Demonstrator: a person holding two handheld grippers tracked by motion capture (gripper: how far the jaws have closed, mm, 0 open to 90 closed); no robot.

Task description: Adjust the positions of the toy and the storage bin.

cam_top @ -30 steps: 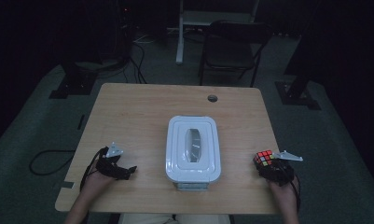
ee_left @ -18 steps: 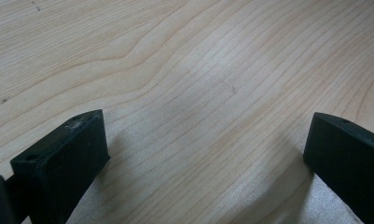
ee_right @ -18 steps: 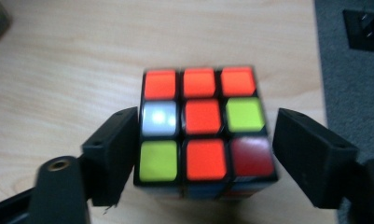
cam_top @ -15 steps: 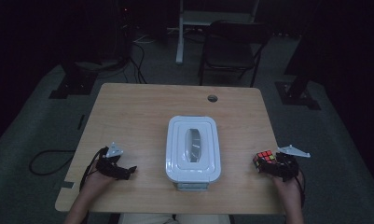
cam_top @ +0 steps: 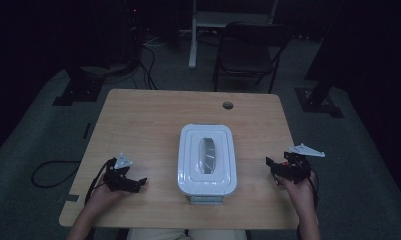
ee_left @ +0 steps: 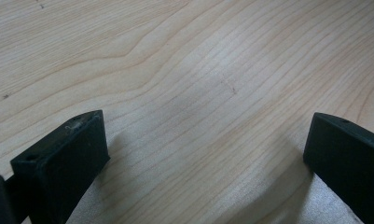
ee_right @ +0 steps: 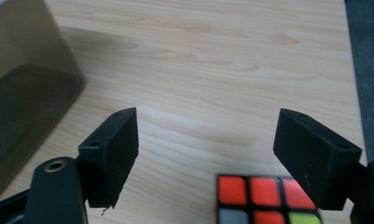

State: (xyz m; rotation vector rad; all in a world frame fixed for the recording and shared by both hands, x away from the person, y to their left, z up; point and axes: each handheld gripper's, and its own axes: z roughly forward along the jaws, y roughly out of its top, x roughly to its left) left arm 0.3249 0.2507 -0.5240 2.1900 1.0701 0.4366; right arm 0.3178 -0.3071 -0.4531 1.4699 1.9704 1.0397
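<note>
Our right gripper (ee_right: 205, 144) has its fingers (ee_right: 111, 154) released and spread; they have just been opening, then eased in a touch, and nothing is pressed between them. The puzzle cube (ee_right: 264, 198) lies on the tabletop (ee_right: 222, 56) just below and between the fingertips, its top row of red and orange stickers showing at the bottom edge of the right gripper view. Neither pad touches it, so we judge the cube has been set down here on purpose, close to the near right corner where it is out of the way of the box. In the high view the right gripper (cam_top: 280, 167) hangs over that same corner, with the cube hidden under it.

Our left gripper (ee_left: 203, 154) also has its fingers (ee_left: 63, 163) wide apart, with bare wood grain between them and nothing to grasp. It rests low near the tabletop's front left, seemingly parked there to wait its turn.

Between the two hands stands the white lidded box (cam_top: 206, 159), closed, its long side running away from us, with a clear window in the lid. It sits apart from both grippers. Since the lid is on and both grippers are free, we judge that opening the box comes next.
</note>
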